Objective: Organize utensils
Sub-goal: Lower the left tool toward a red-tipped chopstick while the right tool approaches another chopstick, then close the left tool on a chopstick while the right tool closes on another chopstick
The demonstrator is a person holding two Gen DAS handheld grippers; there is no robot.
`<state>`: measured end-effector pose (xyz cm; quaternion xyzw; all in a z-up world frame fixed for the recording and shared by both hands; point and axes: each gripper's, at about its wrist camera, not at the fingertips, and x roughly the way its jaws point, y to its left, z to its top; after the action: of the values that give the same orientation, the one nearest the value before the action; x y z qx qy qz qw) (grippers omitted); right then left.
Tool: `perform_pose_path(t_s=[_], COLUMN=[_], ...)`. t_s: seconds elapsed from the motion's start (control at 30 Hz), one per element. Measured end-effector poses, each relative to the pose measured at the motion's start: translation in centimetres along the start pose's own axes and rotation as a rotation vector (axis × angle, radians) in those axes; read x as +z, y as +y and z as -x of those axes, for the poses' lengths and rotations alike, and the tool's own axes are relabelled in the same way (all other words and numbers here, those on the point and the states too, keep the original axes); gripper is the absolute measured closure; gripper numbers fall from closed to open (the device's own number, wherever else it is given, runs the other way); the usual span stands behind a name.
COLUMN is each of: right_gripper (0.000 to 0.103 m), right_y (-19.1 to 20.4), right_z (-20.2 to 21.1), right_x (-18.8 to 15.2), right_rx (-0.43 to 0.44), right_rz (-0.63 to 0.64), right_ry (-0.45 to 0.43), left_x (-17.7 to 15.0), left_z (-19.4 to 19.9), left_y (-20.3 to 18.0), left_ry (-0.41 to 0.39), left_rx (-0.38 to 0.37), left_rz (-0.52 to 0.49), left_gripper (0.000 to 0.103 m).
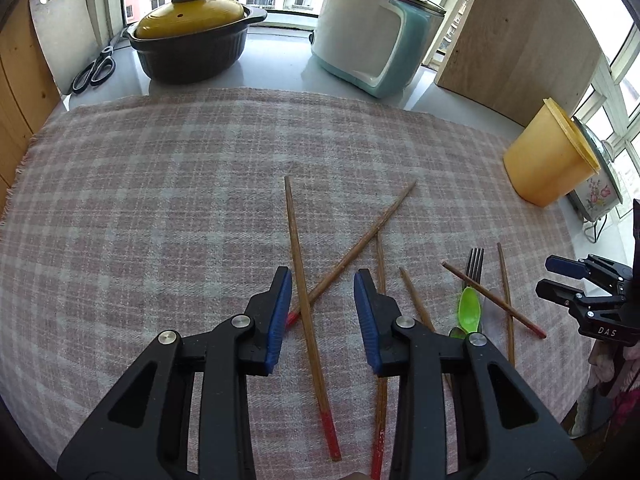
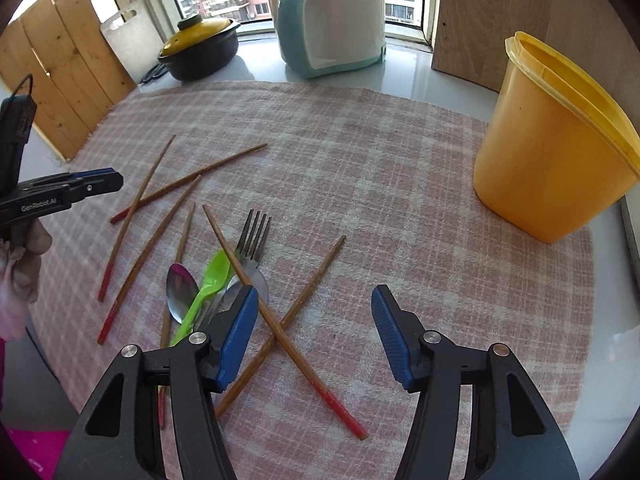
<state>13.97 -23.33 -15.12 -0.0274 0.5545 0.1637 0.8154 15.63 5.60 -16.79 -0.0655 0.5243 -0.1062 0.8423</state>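
Observation:
Several red-tipped wooden chopsticks lie scattered on a pink checked cloth (image 1: 160, 184). My left gripper (image 1: 323, 276) is open above two crossed chopsticks (image 1: 306, 304). My right gripper (image 2: 312, 300) is open over another crossed pair (image 2: 280, 328). A metal fork (image 2: 252, 240), a green plastic spoon (image 2: 206, 288) and a metal spoon (image 2: 180, 292) lie piled just left of the right gripper. A yellow plastic container (image 2: 552, 148) stands upright at the right; it also shows in the left wrist view (image 1: 548, 160). The right gripper (image 1: 576, 284) shows at the right edge of the left wrist view.
At the back by the window stand a black pot with a yellow lid (image 1: 192, 40), a white and teal cooker (image 1: 372, 32), scissors (image 1: 94, 70), a white cutting board (image 1: 64, 28) and wooden boards (image 1: 516, 44). The left gripper (image 2: 60, 192) shows at the right wrist view's left edge.

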Motion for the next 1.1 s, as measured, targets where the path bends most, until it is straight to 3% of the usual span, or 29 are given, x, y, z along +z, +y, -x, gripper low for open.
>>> perform_pose_path(t_s=[0.2,0.27,0.4,0.6,0.7,0.83,1.1], right_gripper=[0.059,0.066,0.069,0.072,0.072,0.072,0.072], right_y=[-2.1,-2.4,-2.4,-1.0,-0.5,1.3,4.3], right_z=[-2.3,-3.0,-4.1,-4.2,-3.8,-2.9,-3.6], right_x=[0.6,0.7,1.0,1.6,1.6,1.1,0.9], right_rx=[0.041,0.049,0.074,0.031,0.052,0.099,0.089], right_rz=[-0.162,-0.195,-0.23,-0.188,-0.16,-0.054,0.128], right_ry=[0.073,0.097,0.146,0.16,0.151,0.137,0.173], left_x=[1.0,1.3,1.8,2.1,2.2,2.3,2.7], left_z=[-1.4,-1.9,-2.7,-3.4,-3.6,-3.7,-3.2], left_y=[0.4,0.5,0.8,1.2,1.4,1.4,-1.5], left_ry=[0.022,0.032,0.05,0.06,0.07,0.077,0.059], left_rx=[-0.009,-0.018,-0.023,-0.036,-0.044,-0.041,-0.021], left_rz=[0.009,0.013,0.016,0.018,0.019,0.006,-0.135], left_gripper=[0.071,0.071,0.073,0.073,0.08,0.081,0.081])
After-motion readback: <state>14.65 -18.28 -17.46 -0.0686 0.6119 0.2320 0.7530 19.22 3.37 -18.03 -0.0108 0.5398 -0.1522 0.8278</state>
